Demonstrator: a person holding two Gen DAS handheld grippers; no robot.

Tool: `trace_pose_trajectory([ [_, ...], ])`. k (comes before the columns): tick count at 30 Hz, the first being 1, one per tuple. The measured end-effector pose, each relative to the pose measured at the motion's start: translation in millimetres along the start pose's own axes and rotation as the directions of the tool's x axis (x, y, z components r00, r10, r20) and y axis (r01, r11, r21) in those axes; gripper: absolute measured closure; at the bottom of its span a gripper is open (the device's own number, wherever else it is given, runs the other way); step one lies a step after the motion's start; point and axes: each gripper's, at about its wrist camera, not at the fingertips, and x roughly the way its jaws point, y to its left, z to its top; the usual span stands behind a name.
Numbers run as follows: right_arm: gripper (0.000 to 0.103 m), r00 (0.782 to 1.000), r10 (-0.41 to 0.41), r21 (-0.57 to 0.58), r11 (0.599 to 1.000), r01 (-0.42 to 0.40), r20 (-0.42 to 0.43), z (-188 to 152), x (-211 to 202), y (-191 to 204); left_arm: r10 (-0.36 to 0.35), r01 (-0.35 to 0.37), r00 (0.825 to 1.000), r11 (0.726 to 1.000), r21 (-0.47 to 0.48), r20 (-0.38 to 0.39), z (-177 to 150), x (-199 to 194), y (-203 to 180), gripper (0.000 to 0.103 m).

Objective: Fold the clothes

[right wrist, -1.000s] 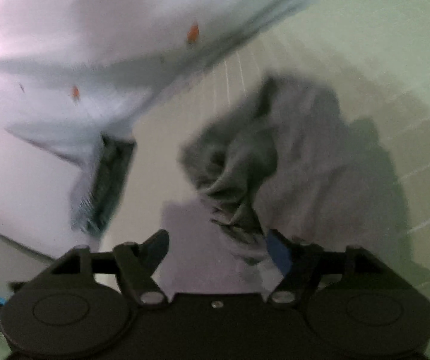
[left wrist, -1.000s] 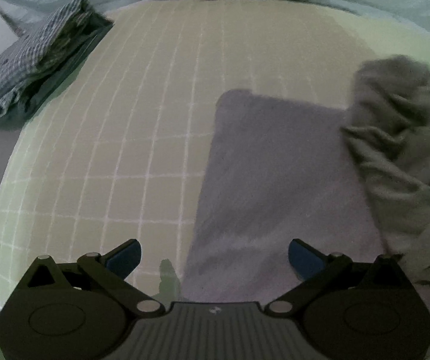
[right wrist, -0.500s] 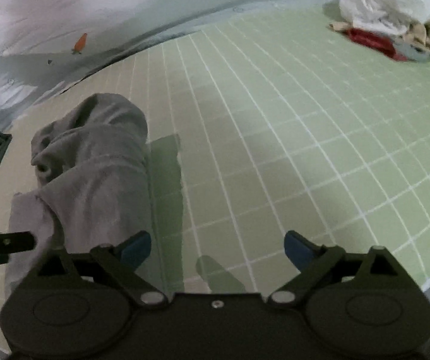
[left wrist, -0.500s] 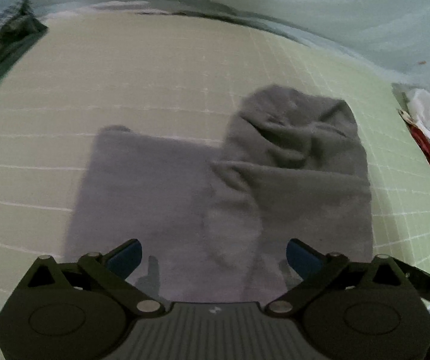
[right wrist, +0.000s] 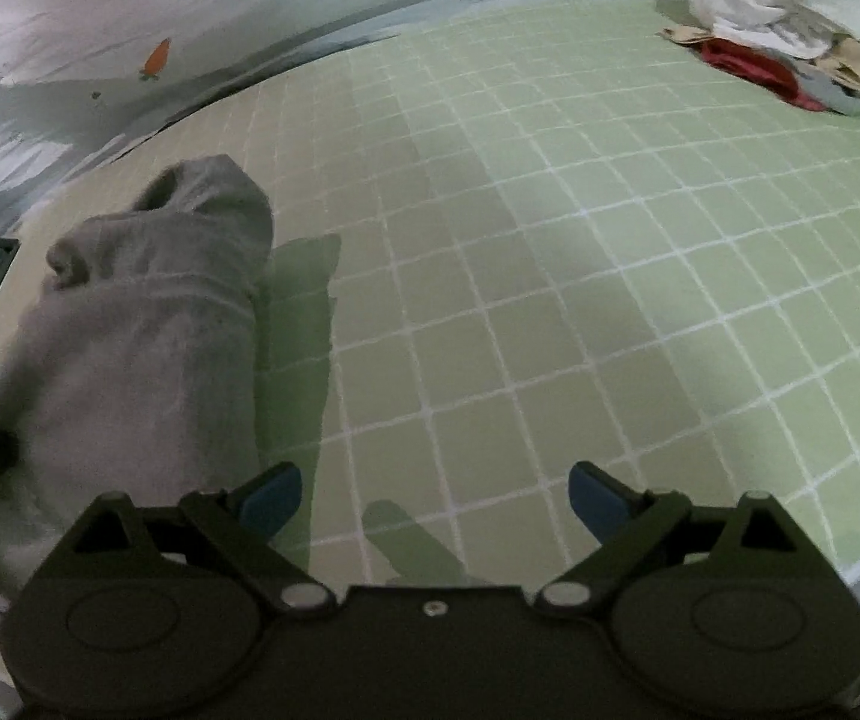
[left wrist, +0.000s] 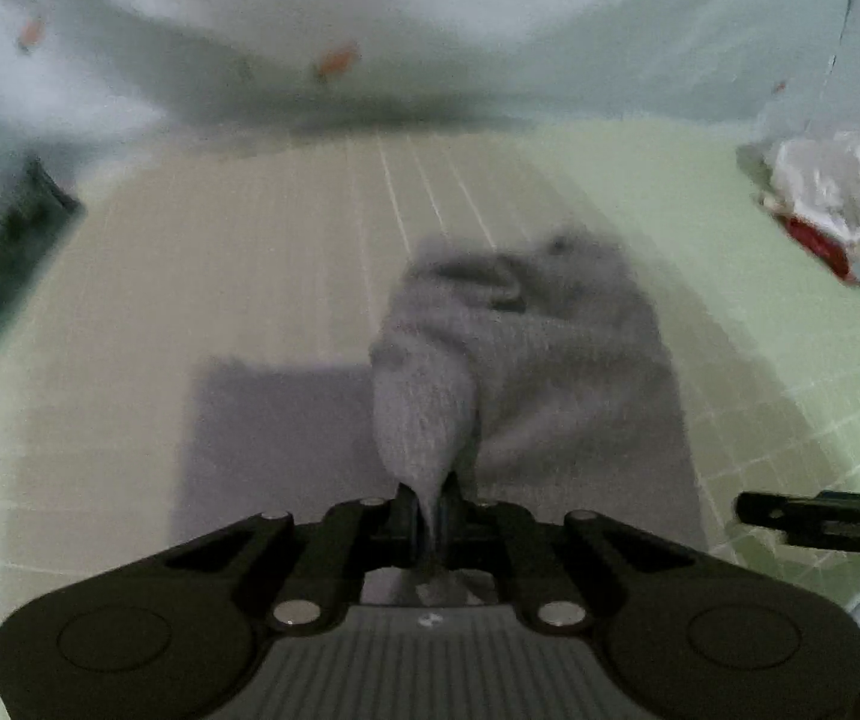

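Observation:
A grey garment (left wrist: 526, 348) lies crumpled on the green checked sheet (left wrist: 285, 228). My left gripper (left wrist: 430, 510) is shut on a near fold of the grey garment and lifts it a little. In the right wrist view the same grey garment (right wrist: 141, 330) lies at the left. My right gripper (right wrist: 436, 492) is open and empty over the bare sheet (right wrist: 580, 240), to the right of the garment. The right gripper also shows at the right edge of the left wrist view (left wrist: 820, 519).
A pile of white, red and beige clothes (right wrist: 790, 30) lies at the far right of the bed, also seen in the left wrist view (left wrist: 832, 204). A folded dark checked garment (left wrist: 3, 264) lies at the far left. A pale carrot-print cloth (right wrist: 153, 60) runs along the back.
My left gripper has shut on a fold of the grey garment, after being open. The right gripper has stayed open, beside the garment.

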Motion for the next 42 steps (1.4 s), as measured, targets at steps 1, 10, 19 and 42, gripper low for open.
trace_pose_trajectory([
  [1,0.006,1.0,0.01,-0.008,1.0,-0.01,-0.002,1,2,4,0.035,-0.035,0.999,0.999,-0.023,0.006,-3,-5,9,0.096],
  [10,0.006,0.995,0.091,-0.129,0.987,-0.096,-0.042,-4,15,56,0.087,-0.137,0.98,0.947,-0.291,-0.177,-41,23,111,0.057],
  [19,0.003,0.985,0.167,-0.047,0.985,-0.165,0.045,3,13,91,-0.037,-0.002,0.986,0.971,-0.237,-0.161,-28,52,132,0.024],
  [42,0.0,0.986,0.166,-0.084,0.982,-0.168,-0.027,-11,57,159,-0.265,0.26,0.943,0.964,-0.053,-0.202,-18,89,127,0.012],
])
